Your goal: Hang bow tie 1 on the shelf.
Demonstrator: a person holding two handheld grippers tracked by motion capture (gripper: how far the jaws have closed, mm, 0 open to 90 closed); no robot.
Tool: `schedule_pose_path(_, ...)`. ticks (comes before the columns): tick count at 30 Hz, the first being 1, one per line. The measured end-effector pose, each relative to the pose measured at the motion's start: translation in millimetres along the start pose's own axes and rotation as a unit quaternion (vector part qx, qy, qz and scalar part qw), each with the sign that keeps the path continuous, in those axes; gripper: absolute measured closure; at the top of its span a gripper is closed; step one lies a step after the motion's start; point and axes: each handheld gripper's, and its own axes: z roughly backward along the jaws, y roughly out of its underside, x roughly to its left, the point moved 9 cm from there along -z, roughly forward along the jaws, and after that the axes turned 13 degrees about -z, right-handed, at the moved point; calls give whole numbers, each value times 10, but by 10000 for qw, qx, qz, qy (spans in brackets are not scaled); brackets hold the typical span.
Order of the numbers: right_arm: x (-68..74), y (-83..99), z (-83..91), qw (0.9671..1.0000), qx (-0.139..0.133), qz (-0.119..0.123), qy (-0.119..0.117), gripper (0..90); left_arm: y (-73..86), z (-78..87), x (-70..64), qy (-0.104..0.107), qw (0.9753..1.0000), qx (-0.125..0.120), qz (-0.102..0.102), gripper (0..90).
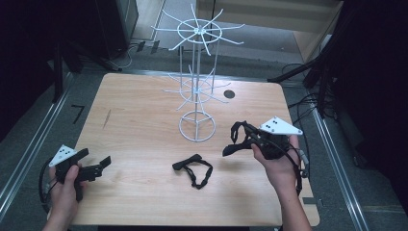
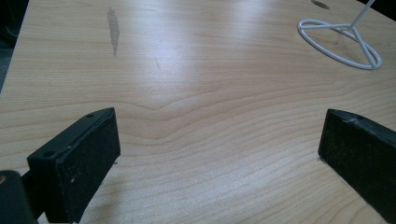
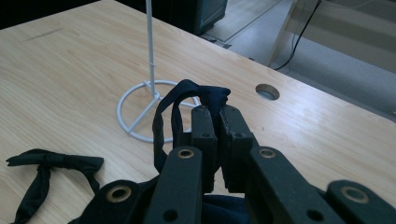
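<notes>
my left gripper (image 1: 98,163) rests low at the bench's (image 1: 139,120) near left edge, jaws spread wide with nothing between them. a black bow tie (image 1: 193,169) lies flat just in front of the white wire stand (image 1: 196,77). my right gripper (image 1: 236,139) is clamped on a second black bow tie (image 3: 187,109), lifted off the wood beside the stand's base

- Lab or recording studio, not a home.
- Lone wooden desk (image 1: 144,125), cable hole (image 1: 229,94) near its far edge, standing on grey carpet.
- Dark stands and black gear around the far corners; cables (image 1: 308,103) loose on the floor off the right edge.
- Metal floor rails (image 1: 29,154) run along the left and right edges.
- White wire display rack (image 1: 197,86) mid-desk, nothing domestic around.
- Person holds sensor-plated grippers, left (image 1: 94,166) and right (image 1: 240,139), so a data-capture rig.
</notes>
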Motion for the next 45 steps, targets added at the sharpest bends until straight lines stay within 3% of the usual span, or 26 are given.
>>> schedule_pose_path(45, 220, -497, -126, 9994, -262, 200, -141, 870, -1, 2, 0, 24, 10000, -10, 14, 0)
